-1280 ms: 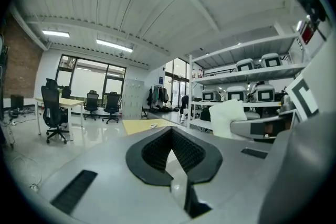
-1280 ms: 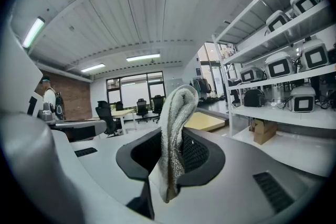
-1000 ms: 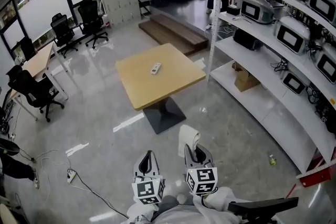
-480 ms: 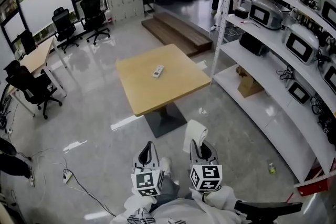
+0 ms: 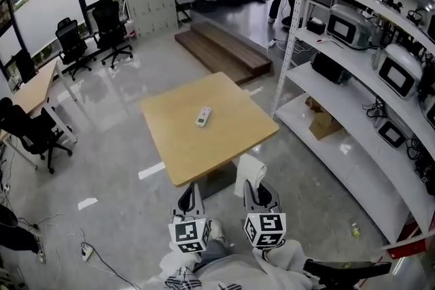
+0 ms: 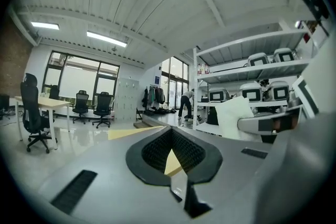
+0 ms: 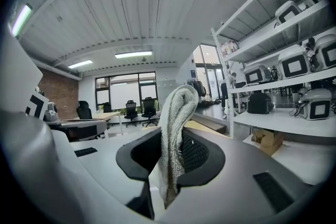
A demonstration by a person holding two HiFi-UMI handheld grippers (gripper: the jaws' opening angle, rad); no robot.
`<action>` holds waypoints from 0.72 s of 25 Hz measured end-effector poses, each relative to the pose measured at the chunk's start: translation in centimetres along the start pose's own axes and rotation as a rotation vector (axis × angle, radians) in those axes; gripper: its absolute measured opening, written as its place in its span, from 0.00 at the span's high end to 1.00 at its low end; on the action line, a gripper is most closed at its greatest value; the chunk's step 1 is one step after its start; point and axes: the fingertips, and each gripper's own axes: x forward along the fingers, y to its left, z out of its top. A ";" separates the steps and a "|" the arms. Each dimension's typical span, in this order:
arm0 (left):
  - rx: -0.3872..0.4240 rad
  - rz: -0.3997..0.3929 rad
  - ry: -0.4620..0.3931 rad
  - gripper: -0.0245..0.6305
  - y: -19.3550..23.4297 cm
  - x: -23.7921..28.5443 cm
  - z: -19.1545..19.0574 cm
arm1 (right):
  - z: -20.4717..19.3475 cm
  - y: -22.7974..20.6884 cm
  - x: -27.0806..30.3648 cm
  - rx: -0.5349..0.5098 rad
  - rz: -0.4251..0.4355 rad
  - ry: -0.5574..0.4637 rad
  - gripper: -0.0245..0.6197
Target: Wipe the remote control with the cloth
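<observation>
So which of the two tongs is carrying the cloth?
The right tongs: a folded white cloth stands pinched between them. The left tongs are shut with nothing in them.
</observation>
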 end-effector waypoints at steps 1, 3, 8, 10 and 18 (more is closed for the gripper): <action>-0.003 -0.001 0.004 0.96 0.7 1.2 0.2 | 0.3 0.0 1.3 0.002 -0.001 0.001 0.82; -0.005 -0.007 0.014 0.96 1.6 3.5 0.5 | 0.6 0.0 3.8 0.006 -0.003 0.010 0.82; -0.002 -0.025 0.035 0.96 3.7 8.8 0.8 | 1.1 -0.5 9.5 0.020 -0.018 0.026 0.82; -0.005 -0.030 0.043 0.96 4.6 10.5 0.8 | 1.1 -0.4 11.5 0.024 -0.020 0.034 0.82; -0.018 -0.061 0.065 0.96 7.0 17.0 0.6 | 1.6 -1.3 17.9 0.032 -0.047 0.056 0.82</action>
